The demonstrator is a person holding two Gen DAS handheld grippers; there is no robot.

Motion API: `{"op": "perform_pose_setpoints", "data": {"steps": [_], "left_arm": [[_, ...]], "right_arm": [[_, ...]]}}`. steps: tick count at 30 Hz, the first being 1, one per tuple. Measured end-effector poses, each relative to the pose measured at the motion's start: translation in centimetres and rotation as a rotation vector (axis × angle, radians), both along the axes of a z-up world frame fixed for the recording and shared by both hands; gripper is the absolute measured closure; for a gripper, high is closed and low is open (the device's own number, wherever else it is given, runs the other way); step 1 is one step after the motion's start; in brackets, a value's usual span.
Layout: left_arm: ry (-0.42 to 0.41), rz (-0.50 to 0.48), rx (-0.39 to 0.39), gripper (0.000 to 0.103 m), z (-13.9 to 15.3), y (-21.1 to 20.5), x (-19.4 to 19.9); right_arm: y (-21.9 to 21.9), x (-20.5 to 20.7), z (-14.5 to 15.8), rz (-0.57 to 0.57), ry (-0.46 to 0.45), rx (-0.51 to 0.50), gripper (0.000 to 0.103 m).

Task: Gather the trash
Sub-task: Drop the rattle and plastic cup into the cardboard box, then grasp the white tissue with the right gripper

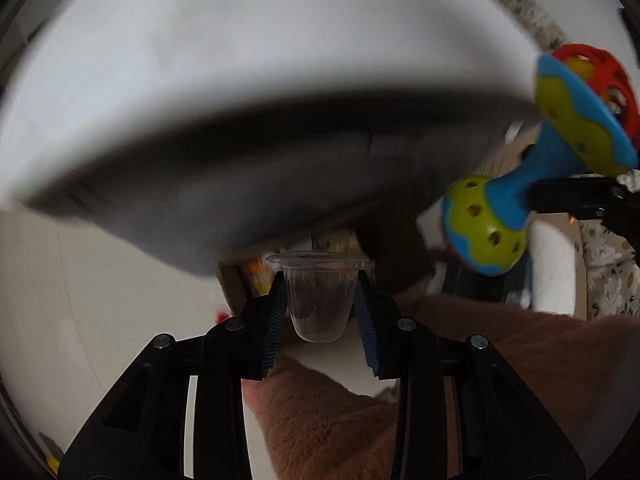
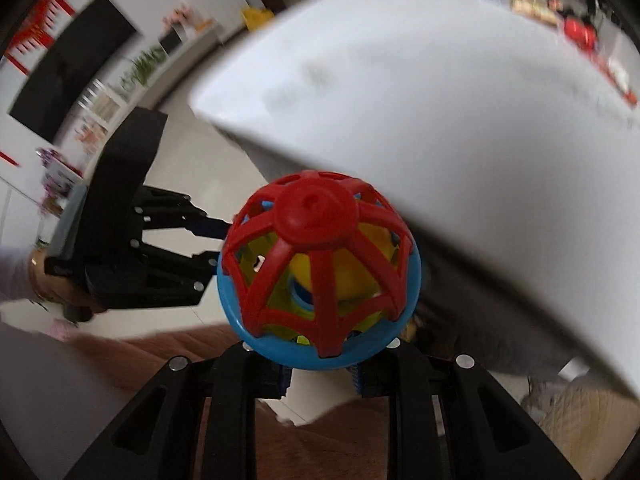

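Observation:
In the left wrist view my left gripper (image 1: 320,292) is shut on a small clear plastic cup (image 1: 320,300), its blue pads (image 1: 276,312) pressing both sides under the rim. In the right wrist view my right gripper (image 2: 320,376) is shut on a toy rattle (image 2: 316,264) with a red cage, a blue rim and yellow-green parts, and the toy hides the fingertips. The same rattle (image 1: 520,200) shows at the right of the left wrist view, a black finger (image 1: 572,196) at its blue handle. A hand carries the left gripper (image 2: 218,244) just left of the rattle.
A white-topped table (image 1: 240,60) with a grey side (image 1: 260,200) fills the space ahead, also large at the right as the table (image 2: 480,120). Small packages (image 2: 540,8) crowd its far end. Brown plush fabric (image 1: 340,420) lies below both grippers. Pale floor tiles (image 2: 200,160) and a dark screen (image 2: 68,76) are at the left.

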State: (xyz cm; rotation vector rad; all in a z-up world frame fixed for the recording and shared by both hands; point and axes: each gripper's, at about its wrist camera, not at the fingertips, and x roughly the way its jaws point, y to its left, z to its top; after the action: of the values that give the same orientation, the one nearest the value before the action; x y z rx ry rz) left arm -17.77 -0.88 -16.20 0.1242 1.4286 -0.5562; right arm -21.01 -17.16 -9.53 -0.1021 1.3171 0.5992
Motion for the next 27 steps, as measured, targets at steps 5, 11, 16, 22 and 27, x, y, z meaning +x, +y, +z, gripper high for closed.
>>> {"op": "perform_pose_setpoints", "data": {"steps": [5,11,16,22,27], "left_arm": [[0.134,0.04,0.114,0.044,-12.2,-1.5,-0.4],[0.329,0.128,0.235,0.027,-21.8,-1.9,-0.3],[0.363,0.144,0.238,0.026,-22.5,-1.0,-0.9],[0.308,0.089,0.163,0.025,-16.7,-0.5,-1.7],[0.218,0.072,0.063,0.023,-7.5,0.8,-1.5]], "right_arm": [[-1.0,-1.7,-10.1,-0.031,0.037,-0.127,0.079],[-3.1,-1.4,-18.9,-0.158,0.143,-0.252,0.037],[-4.0,-0.6,-19.6,-0.217,0.18,-0.262,0.036],[-3.8,-0.5,-14.6,-0.168,0.12,-0.213,0.036],[-4.0,-0.4,-5.6,-0.119,0.025,-0.134,0.031]]}}
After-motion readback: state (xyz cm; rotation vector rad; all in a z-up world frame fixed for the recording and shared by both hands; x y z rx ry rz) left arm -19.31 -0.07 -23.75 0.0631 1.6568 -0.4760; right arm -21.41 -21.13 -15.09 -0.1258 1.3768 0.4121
